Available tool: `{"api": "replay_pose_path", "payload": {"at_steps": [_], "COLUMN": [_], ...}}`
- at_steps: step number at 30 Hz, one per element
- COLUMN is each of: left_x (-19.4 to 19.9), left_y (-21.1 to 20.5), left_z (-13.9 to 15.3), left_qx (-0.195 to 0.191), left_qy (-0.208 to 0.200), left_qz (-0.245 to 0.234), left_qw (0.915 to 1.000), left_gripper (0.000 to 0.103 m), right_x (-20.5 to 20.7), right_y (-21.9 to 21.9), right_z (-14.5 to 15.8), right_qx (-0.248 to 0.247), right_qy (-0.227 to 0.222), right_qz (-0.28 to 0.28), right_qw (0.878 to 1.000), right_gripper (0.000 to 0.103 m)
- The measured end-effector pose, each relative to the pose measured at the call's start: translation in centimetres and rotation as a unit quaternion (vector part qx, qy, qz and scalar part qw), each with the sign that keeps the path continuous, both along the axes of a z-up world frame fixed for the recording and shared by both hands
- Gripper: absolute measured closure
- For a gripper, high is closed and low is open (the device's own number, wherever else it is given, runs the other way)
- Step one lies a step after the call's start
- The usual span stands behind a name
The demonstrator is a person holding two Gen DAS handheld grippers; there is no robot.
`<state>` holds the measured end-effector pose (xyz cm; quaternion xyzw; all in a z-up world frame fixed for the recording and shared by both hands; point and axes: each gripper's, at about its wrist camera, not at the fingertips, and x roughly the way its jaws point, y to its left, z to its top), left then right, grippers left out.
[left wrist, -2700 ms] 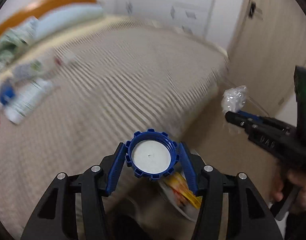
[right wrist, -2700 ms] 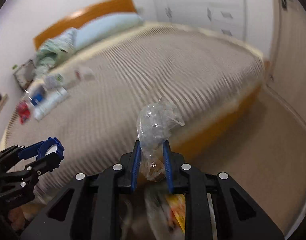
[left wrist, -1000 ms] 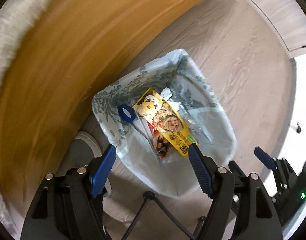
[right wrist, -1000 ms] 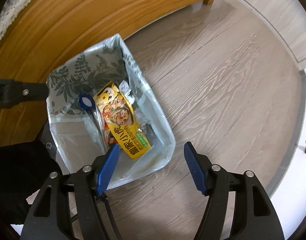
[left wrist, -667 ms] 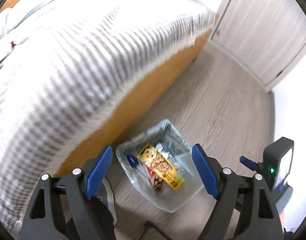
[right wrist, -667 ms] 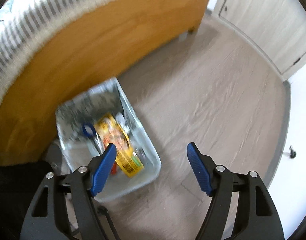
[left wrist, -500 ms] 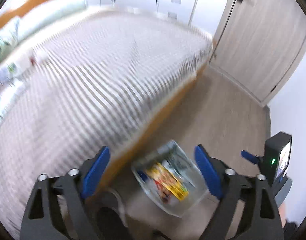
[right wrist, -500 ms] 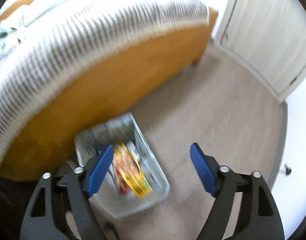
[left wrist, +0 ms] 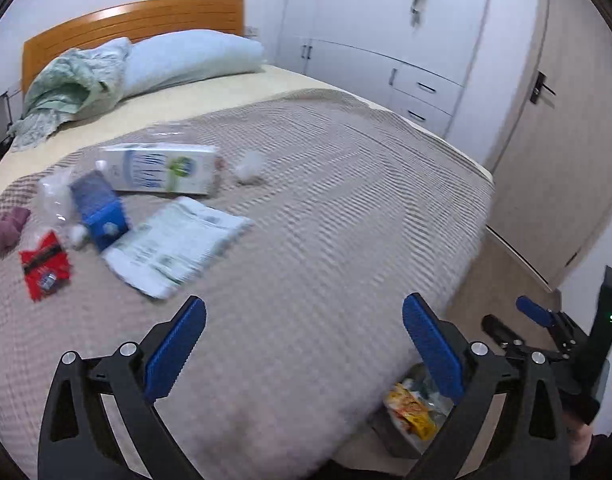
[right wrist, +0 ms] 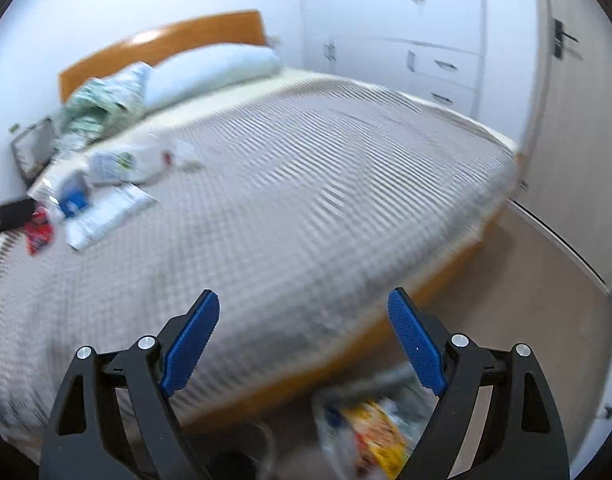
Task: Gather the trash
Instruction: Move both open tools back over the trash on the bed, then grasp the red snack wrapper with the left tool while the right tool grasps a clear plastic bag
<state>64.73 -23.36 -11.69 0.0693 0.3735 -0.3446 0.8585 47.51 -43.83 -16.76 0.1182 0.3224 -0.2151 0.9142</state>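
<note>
While both cameras look up across the bed, the trash lies bunched near the bed's left edge, below the pillow: a white milk carton on its side, a folded paper sheet nearer the foot, a blue carton touching the sheet's left corner, a red wrapper and crumpled clear plastic beside it, plus a small white wad just right of the milk carton. Nothing stands between the jaws and that pile, only bare striped blanket. The trash bag sits on the floor at the bed's foot corner, a yellow snack packet showing inside. The left gripper has its jaws spread wide, holding nothing. The right gripper is equally wide and empty; its view is motion-blurred. A second ago both pointed down into the bag; now they are raised toward the bed. The blue cap and plastic wrap they carried earlier are gone from the jaws.
</note>
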Motion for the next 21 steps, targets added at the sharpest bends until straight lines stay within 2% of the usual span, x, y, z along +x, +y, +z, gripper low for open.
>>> {"api": "replay_pose_path", "payload": {"at_steps": [3, 5, 7, 9, 11, 12, 14, 15, 19, 21], "left_x": [4.0, 6.6, 10.2, 12.4, 14.8, 16.4, 18.0, 18.7, 20.6, 21.8], "left_y": [5.2, 9.9, 15.7, 19.3, 23.0, 24.7, 26.3, 26.9, 26.9, 26.4], "left_z": [0.6, 0.4, -0.8, -1.9, -4.1, -5.4, -6.9, -7.4, -7.5, -7.6], "left_qx": [0.02, 0.008, -0.023, -0.036, -0.041, -0.041, -0.045, -0.052, -0.072, -0.082], "left_qy": [-0.034, -0.031, -0.01, 0.008, 0.034, 0.061, 0.093, 0.094, 0.057, 0.052], "left_qz": [0.009, 0.02, 0.082, 0.122, 0.173, 0.204, 0.23, 0.233, 0.226, 0.216], "left_qw": [0.9992, 0.9993, 0.9963, 0.9919, 0.9835, 0.9762, 0.9678, 0.9666, 0.9697, 0.9717], "left_gripper": [0.007, 0.007, 0.007, 0.007, 0.007, 0.008, 0.009, 0.009, 0.016, 0.016], "right_x": [3.8, 6.4, 8.9, 12.0, 14.9, 16.3, 18.5, 19.5, 22.4, 23.3], "right_y": [4.3, 7.2, 9.9, 12.9, 15.9, 17.3, 19.3, 20.4, 22.5, 22.8], "right_z": [1.3, 1.4, 0.9, -0.3, -1.4, -1.8, -2.3, -2.4, -3.0, -3.3], "right_qx": [-0.002, -0.001, 0.01, 0.03, 0.034, 0.029, 0.011, -0.001, -0.038, -0.042], "right_qy": [-0.04, -0.065, -0.08, -0.086, -0.075, -0.067, -0.057, -0.06, -0.062, -0.044], "right_qz": [0.027, 0.049, 0.074, 0.105, 0.142, 0.159, 0.175, 0.177, 0.196, 0.209], "right_qw": [0.999, 0.997, 0.994, 0.99, 0.987, 0.985, 0.983, 0.982, 0.978, 0.976], "right_gripper": [0.02, 0.02, 0.02, 0.02, 0.02, 0.02, 0.02, 0.02, 0.02, 0.02]}}
